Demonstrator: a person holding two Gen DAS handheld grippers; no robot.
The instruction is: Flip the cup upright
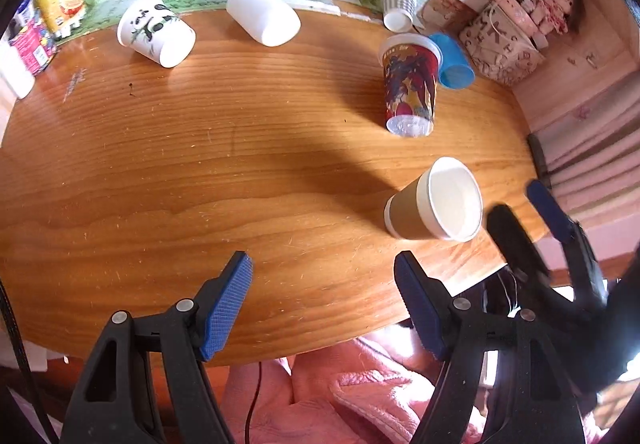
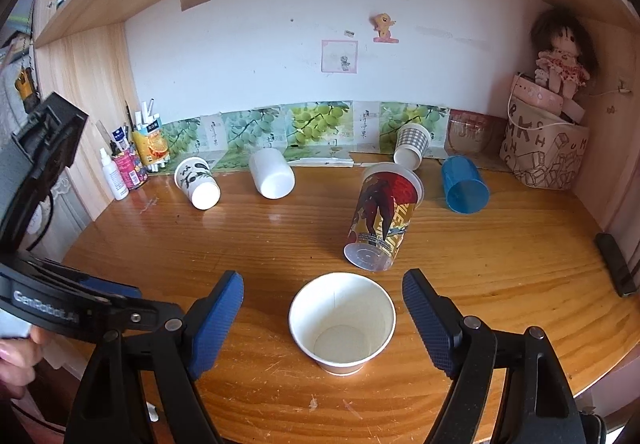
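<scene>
While the brown-sleeved paper cup (image 2: 342, 322) stands mouth-up near the desk's (image 2: 520, 244) front edge | between the right gripper's (image 2: 323, 318) spread fingers, untouched | left gripper (image 1: 323, 300) likewise apart, empty | judged light, thin-walled, crushable: grip the sleeve gently | printed plastic cup (image 2: 382, 214) lies tipped just behind; four more along the back edge.

You've got the paper cup (image 2: 342, 322) standing upright on the worktop (image 2: 500, 264), mouth up, near the front edge. Brown sleeve outside with a white rolled rim, plain white inside, nothing in it. It sits between the open right claw (image 2: 323, 318) fingers, touching neither.
</scene>
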